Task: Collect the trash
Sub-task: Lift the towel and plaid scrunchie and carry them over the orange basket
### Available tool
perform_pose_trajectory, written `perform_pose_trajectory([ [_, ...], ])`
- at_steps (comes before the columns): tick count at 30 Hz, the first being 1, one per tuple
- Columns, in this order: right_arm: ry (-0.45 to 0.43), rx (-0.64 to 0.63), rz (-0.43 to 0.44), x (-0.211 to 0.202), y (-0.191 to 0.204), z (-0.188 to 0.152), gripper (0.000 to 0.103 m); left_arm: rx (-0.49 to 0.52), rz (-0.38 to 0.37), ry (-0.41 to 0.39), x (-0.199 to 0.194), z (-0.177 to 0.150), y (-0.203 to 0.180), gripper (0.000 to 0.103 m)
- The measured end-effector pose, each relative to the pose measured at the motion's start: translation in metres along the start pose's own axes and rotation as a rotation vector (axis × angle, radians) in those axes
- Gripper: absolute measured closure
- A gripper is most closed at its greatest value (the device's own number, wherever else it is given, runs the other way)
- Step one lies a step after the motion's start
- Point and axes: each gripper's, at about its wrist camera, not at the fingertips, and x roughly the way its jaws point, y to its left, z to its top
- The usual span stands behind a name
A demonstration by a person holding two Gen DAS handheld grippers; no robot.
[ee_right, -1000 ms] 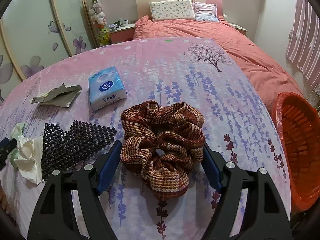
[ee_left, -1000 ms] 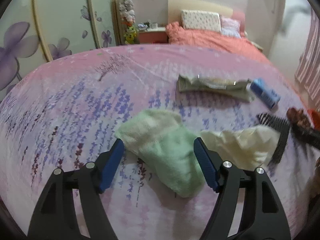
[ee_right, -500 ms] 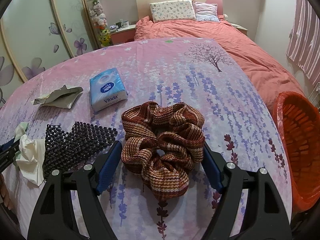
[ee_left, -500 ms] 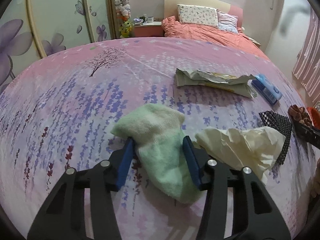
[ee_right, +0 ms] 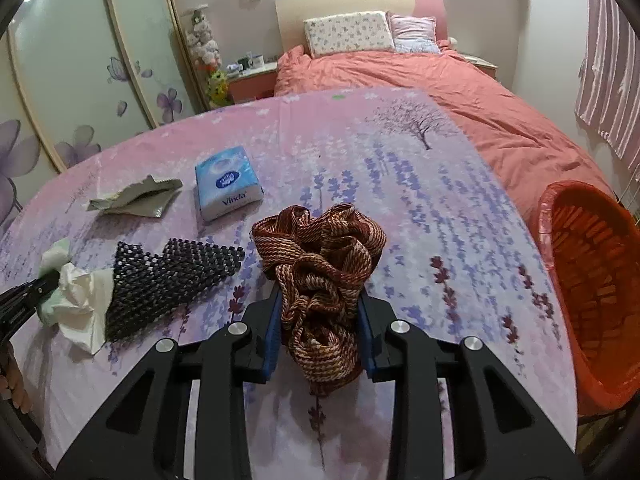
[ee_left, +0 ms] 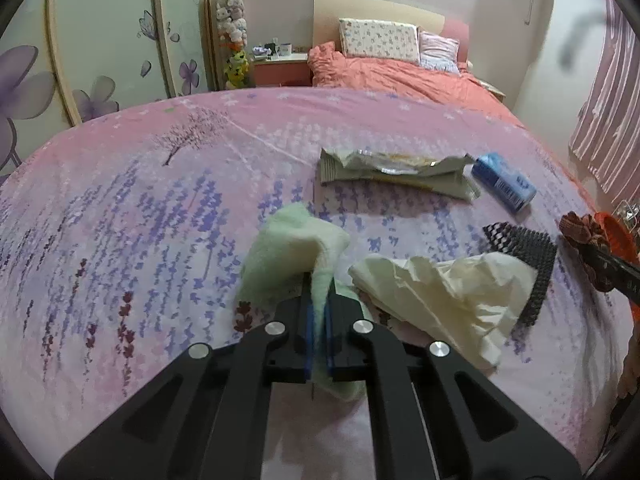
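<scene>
Now the left gripper (ee_left: pixel 318 308) pinches the pale green fuzzy cloth (ee_left: pixel 288 256) beside the crumpled cream paper (ee_left: pixel 440 288); the right gripper (ee_right: pixel 320 320) clamps the brown woven scrunchie (ee_right: pixel 320 264). Lift both clear, then carry toward the orange basket (ee_right: pixel 592 280).

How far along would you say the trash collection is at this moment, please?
Nothing looks binned yet: the orange basket shows no items inside. In hand: the left gripper pinches the green cloth, the right gripper squeezes the brown scrunchie. Left on the table: crumpled paper, torn wrapper, black mesh.
</scene>
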Motion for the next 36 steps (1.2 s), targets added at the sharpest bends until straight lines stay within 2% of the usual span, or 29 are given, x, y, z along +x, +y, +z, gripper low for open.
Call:
perform_pose_trajectory([
  [8,-0.104,0.006,0.008,-0.042,-0.011,0.006,0.071,-0.001,0.002,-0.096,-0.053,0.014,-0.015,0.097],
  [14,-0.195,0.017,-0.001,-0.076,-0.03,0.005,0.071,0.031,-0.043,-0.156,-0.088,0.023,-0.046,0.097],
  [25,-0.348,0.069,-0.088,-0.133,-0.076,-0.002,0.071,0.12,-0.221,-0.23,-0.126,0.031,-0.149,0.097],
  [36,-0.419,0.141,-0.173,-0.158,-0.129,-0.013,0.071,0.208,-0.413,-0.218,-0.129,0.023,-0.255,0.097],
])
